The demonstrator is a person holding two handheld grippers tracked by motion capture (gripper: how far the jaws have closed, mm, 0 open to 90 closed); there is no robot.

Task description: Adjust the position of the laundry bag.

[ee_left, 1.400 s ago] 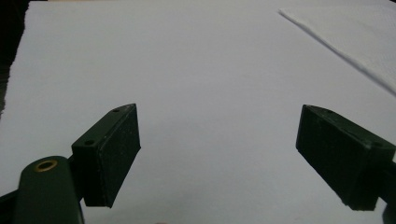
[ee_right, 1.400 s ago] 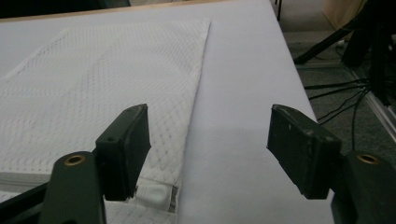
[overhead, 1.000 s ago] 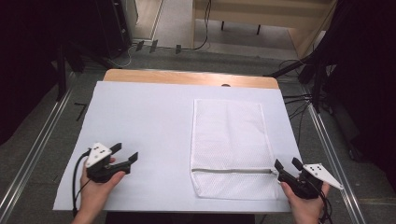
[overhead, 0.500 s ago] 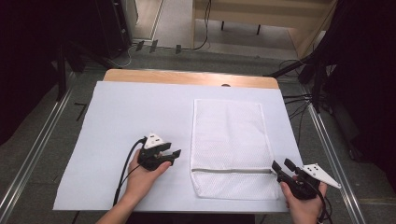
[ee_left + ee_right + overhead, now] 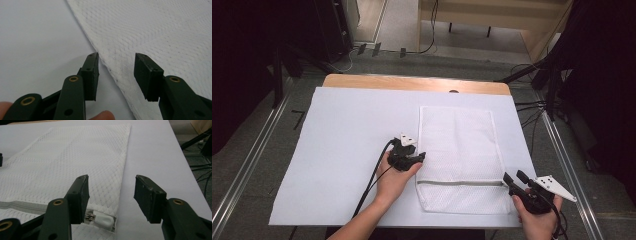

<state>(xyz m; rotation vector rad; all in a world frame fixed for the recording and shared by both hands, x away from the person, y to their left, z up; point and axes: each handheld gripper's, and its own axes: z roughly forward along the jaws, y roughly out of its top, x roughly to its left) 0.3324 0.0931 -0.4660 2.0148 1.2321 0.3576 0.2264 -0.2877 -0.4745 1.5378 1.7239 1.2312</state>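
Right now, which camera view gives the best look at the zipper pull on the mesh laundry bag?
The right gripper view: the zipper pull lies close up, just beyond the right gripper. In the high view it is too small to make out at the grey zipper's right end. The left gripper view shows mesh fabric instead.

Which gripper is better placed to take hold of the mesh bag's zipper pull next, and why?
Right. The right gripper has its open jaws straddling the bag's edge just above the zipper pull; the left gripper sits at the mesh bag's opposite edge.
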